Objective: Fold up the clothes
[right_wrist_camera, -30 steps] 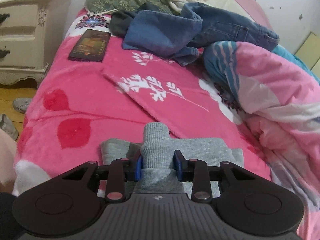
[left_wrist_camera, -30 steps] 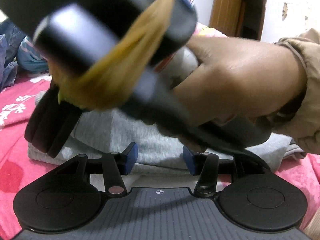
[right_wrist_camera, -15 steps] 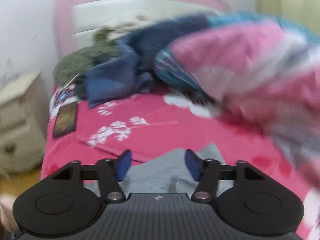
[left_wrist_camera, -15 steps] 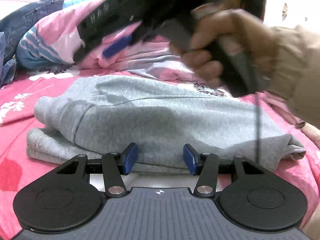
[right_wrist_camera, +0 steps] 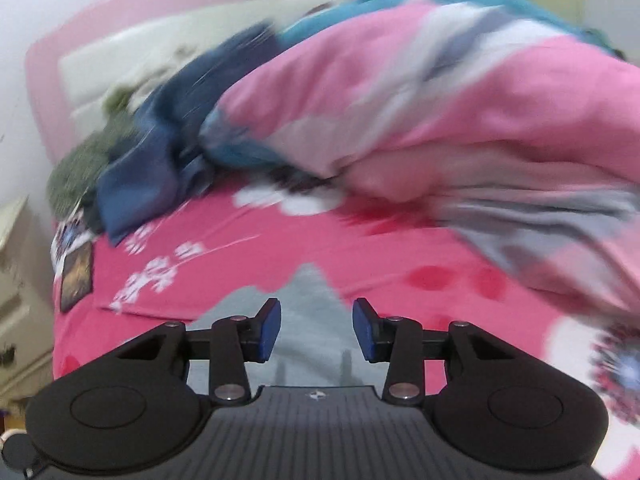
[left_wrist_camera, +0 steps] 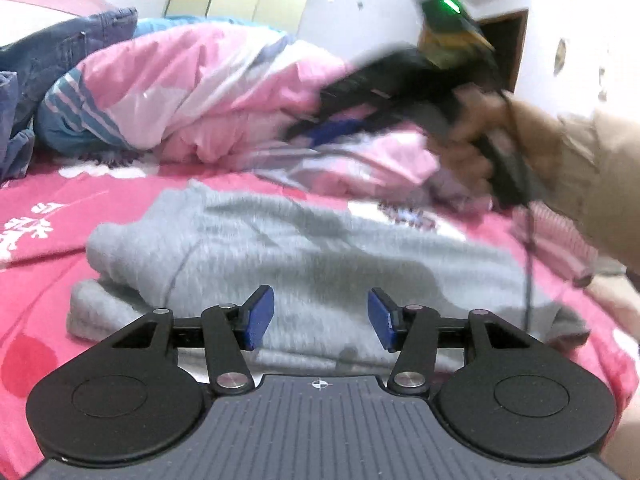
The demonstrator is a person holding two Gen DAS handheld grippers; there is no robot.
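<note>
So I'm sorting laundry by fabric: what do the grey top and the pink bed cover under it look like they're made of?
The grey top looks like soft heathered knit, maybe fleece jersey: matte, with seam lines. The pink bed cover looks like plush fleece: fuzzy, matte, with printed white flowers. Blur leaves both uncertain.

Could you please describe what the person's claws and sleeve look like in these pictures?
Each claw, left claw and right claw, has blue fingertip pads on black linkage arms, two round black discs and a ribbed grey body. The right one carries a green light and a dark cable. The sleeve is tan.
</note>
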